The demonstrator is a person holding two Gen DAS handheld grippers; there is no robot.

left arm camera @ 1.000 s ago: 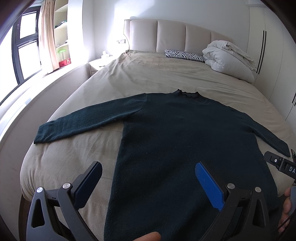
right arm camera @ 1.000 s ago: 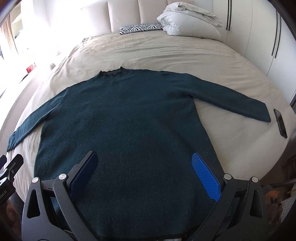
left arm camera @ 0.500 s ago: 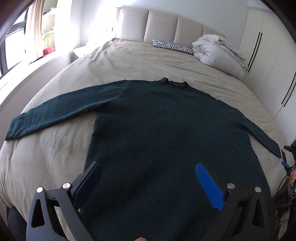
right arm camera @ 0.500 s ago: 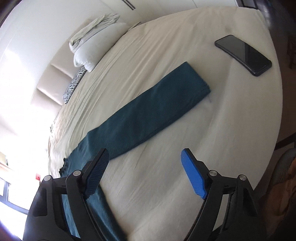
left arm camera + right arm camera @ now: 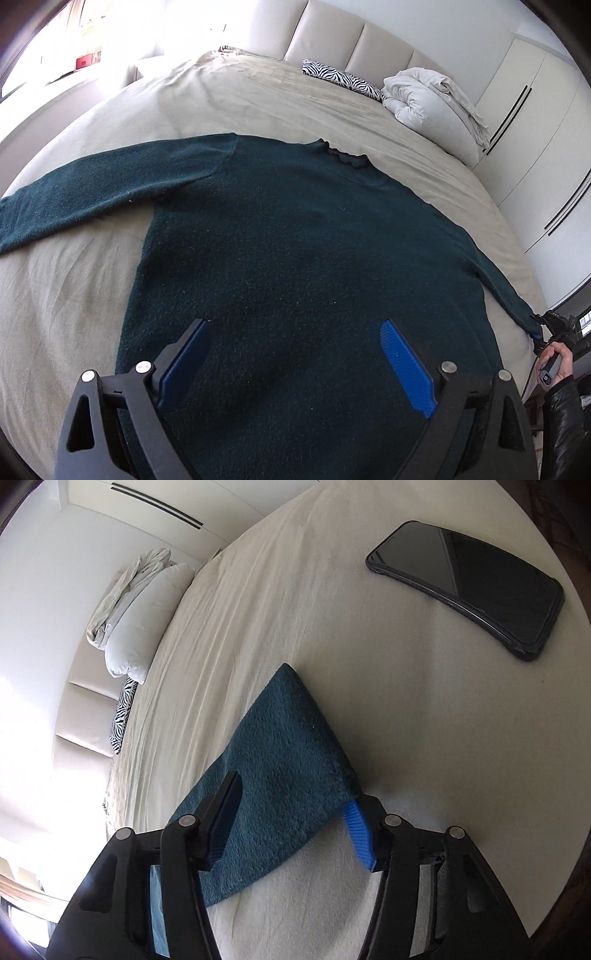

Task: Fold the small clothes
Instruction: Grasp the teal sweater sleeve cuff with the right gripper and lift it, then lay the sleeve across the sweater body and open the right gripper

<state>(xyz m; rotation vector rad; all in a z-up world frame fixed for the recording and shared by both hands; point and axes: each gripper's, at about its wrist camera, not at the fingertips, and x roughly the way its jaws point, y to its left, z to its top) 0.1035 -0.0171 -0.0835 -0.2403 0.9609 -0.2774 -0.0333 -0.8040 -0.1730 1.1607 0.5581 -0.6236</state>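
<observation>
A dark teal sweater (image 5: 295, 229) lies flat on the beige bed (image 5: 258, 96), front down the view, both sleeves spread out. My left gripper (image 5: 295, 350) hovers over the sweater's lower body. Its jaws stand wide and are closing a little, with no fabric pinched between them. My right gripper (image 5: 288, 819) sits at the right sleeve's cuff (image 5: 291, 746), its jaws closing with the cuff between them. The blue pad (image 5: 356, 827) is tucked at the cuff's corner and the black finger (image 5: 221, 812) rests over the sleeve. In the left wrist view the right gripper (image 5: 554, 325) shows at that sleeve's end.
A black phone (image 5: 469, 587) lies on the bed near its corner, beyond the cuff. A folded white duvet (image 5: 432, 107) and a zebra pillow (image 5: 340, 79) sit by the headboard. White wardrobe doors (image 5: 535, 147) stand to the right. A person's hand (image 5: 554, 363) holds the right gripper.
The right gripper swung from over the sweater's body to the right cuff, rolled, and narrowed its jaws around it. The left gripper moved lower and nearer the sweater.
</observation>
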